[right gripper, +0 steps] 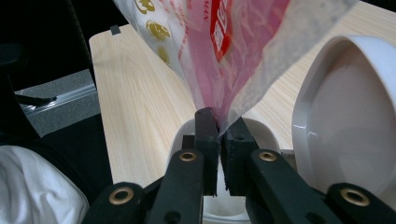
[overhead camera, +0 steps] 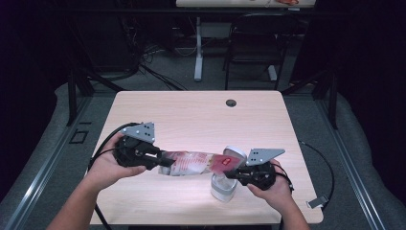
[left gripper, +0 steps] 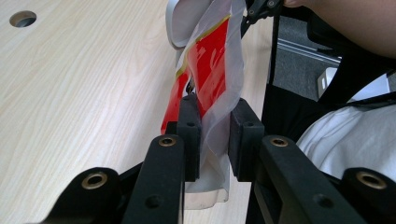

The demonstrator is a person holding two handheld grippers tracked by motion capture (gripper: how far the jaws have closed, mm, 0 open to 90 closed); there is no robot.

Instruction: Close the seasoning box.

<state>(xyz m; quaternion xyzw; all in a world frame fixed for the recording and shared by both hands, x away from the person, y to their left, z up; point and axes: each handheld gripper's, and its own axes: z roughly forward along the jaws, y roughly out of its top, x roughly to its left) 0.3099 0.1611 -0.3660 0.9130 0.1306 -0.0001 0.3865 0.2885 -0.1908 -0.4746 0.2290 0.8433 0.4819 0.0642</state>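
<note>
A clear plastic bag [overhead camera: 191, 163] with red print hangs stretched level above the light wood table [overhead camera: 201, 115], held at both ends. My left gripper [overhead camera: 165, 160] is shut on its left end; in the left gripper view the crumpled film [left gripper: 212, 70] fills the gap at the left gripper [left gripper: 215, 112]. My right gripper [overhead camera: 230, 173] is shut on the reddish end, and the right gripper view shows the right gripper [right gripper: 220, 126] pinching the bag [right gripper: 224, 46] tightly. Below that end stands a white container [overhead camera: 223, 189] with its lid [overhead camera: 234, 153] hinged up behind.
A round cable hole [overhead camera: 231, 102] lies near the table's far edge. The raised white lid [right gripper: 355, 116] stands close beside the right jaws. Beyond the table are a black chair [overhead camera: 253, 43] and a desk leg [overhead camera: 198, 48]. A person's white shirt [left gripper: 345, 140] is near the front edge.
</note>
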